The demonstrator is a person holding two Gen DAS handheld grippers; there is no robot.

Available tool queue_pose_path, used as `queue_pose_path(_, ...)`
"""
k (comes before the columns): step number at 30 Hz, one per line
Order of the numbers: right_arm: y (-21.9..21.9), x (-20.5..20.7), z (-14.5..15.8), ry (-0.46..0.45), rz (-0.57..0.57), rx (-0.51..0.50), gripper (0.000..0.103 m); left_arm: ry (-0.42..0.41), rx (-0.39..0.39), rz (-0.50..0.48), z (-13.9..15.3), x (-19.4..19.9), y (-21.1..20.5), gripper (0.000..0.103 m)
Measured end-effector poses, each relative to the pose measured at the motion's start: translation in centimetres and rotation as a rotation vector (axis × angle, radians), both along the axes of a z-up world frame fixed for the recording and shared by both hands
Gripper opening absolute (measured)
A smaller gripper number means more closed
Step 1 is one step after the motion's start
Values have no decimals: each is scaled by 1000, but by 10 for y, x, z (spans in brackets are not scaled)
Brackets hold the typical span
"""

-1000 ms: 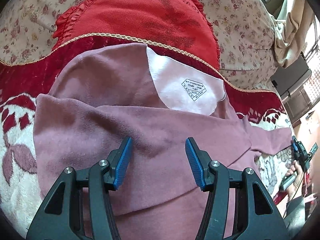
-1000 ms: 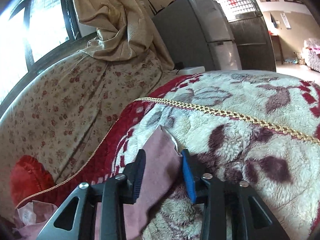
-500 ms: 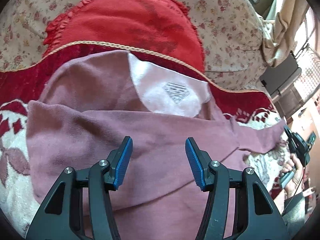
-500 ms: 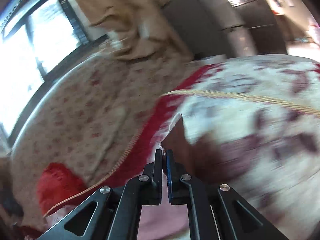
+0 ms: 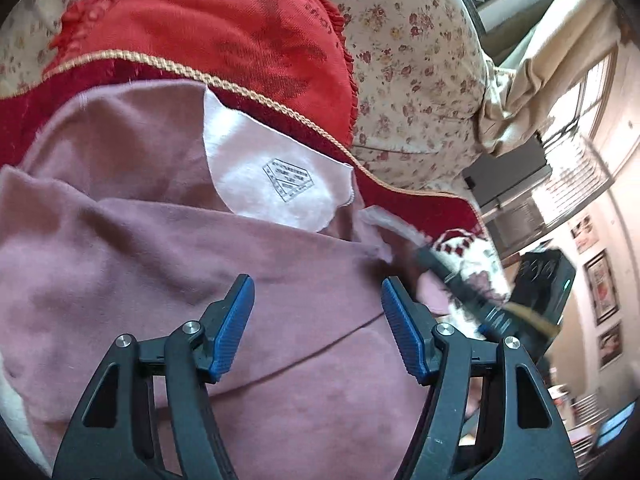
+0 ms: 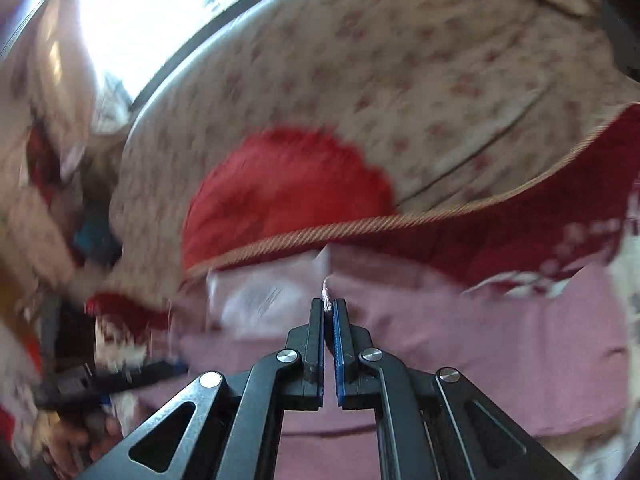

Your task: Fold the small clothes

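Your right gripper [image 6: 328,308] had clamped onto the end of the pink garment's [image 5: 168,264] sleeve [image 6: 326,292], which a second earlier only lay between its half-open jaws out on the patterned blanket [image 5: 468,248]. With the jaws pinched tight on that cuff, you swung it fast across toward the body of the garment, so that in the left wrist view the sleeve [image 5: 384,220] arrived beside the white neck lining [image 5: 272,176]. The garment lay spread on the blanket in front of the red cushion [image 5: 208,28]. Your left gripper [image 5: 316,312] hung over the garment's middle, and its jaws had just opened wider, with nothing pressed between the pads. To my eye the sleeve fold was under way: the cuff was carried inward but not yet laid down.
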State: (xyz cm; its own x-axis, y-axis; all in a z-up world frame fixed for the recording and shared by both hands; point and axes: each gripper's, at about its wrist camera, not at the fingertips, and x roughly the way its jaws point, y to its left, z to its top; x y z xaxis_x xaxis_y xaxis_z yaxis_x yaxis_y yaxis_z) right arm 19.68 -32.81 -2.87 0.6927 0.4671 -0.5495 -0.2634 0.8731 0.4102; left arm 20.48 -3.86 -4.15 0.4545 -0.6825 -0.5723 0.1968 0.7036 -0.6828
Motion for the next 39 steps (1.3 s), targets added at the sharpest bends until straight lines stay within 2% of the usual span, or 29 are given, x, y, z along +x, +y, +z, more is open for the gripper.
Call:
queue_pose_path(9, 78, -35, -21, 10, 205, -125, 3, 154, -106, -50, -20, 8, -8, 70)
queue_pose_path(12, 89, -47, -23, 1, 247, -140, 3, 210, -156, -72, -30, 10, -11, 70)
queue_pose_path(21, 114, -60, -27, -51, 326, -206, 3, 217, -169, -79, -33, 10, -12, 70)
queue_pose_path(27, 110, -62, -24, -55, 312, -210, 6, 199, -116, -86, -35, 9, -16, 69)
queue_pose_path(32, 90, -75, -14, -36, 345, -208, 8, 186, -82, -86, -37, 8, -18, 68)
queue_pose_path(34, 76, -79, -12, -12, 335, -249, 9, 175, -65, -91, -37, 7, -20, 68)
queue_pose_path(36, 55, -78, -11, 7, 272, -329, 9, 157, -36, -96, -36, 5, -23, 68)
queue_pose_path(39, 6, -64, -13, 60, 69, -453, 9, 117, 26, -108, -33, 3, -32, 66)
